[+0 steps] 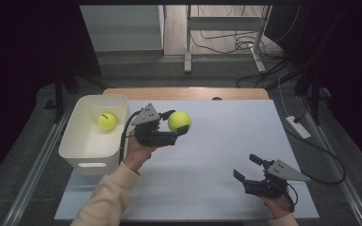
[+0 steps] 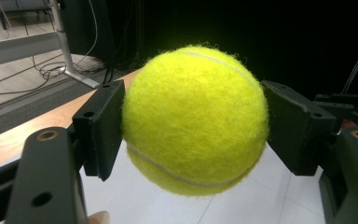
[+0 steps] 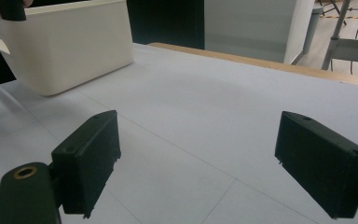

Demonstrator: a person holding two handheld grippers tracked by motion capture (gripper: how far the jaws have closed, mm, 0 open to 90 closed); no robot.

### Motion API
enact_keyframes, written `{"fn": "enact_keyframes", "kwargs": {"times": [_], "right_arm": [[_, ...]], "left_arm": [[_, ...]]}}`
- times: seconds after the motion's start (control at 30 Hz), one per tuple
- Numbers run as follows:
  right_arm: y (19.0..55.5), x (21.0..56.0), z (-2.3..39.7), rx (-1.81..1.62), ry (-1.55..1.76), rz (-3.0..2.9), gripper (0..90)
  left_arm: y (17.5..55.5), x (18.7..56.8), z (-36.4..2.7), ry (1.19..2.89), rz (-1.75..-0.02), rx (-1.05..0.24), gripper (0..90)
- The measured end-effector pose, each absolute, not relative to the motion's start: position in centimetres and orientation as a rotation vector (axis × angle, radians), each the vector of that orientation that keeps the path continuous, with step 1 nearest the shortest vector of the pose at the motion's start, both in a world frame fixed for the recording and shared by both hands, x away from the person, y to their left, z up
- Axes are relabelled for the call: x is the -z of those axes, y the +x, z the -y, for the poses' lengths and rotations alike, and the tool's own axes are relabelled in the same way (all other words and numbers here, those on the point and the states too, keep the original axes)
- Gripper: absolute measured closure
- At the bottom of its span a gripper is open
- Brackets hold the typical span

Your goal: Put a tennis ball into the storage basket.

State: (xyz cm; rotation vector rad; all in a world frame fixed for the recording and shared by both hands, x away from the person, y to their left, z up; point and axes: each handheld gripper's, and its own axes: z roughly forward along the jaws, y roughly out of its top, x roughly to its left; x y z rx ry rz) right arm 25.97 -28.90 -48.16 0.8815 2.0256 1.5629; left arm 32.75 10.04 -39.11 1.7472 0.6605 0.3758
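Tennis ball [image 1: 179, 121] (round, no long axis), clamped in left gripper [image 1: 176, 126] fingers [image 2: 103, 126]

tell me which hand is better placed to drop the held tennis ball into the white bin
Left: the left gripper already clamps the tennis ball right beside the white bin. The right gripper is open, farther off.

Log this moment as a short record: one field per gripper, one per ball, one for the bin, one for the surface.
left gripper: shut on the held tennis ball, raised off the table, right of the bin
held tennis ball: yellow-green, pressed between both pads
right gripper: open, nothing between the jaws, low at the near right of the table
second tennis ball: lying inside the bin
bin: white, at the table's left edge
table: covered with a white sheet
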Motion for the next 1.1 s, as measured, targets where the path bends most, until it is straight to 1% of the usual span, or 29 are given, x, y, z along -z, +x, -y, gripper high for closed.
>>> {"fn": "enact_keyframes", "kwargs": {"times": [1.1], "right_arm": [[26.0, 48.2, 28.9, -1.564, 0.882, -2.027, 13.8]], "left_arm": [[31.9, 37.3, -15.3, 1.675, -0.738, -0.465, 27.0]]}}
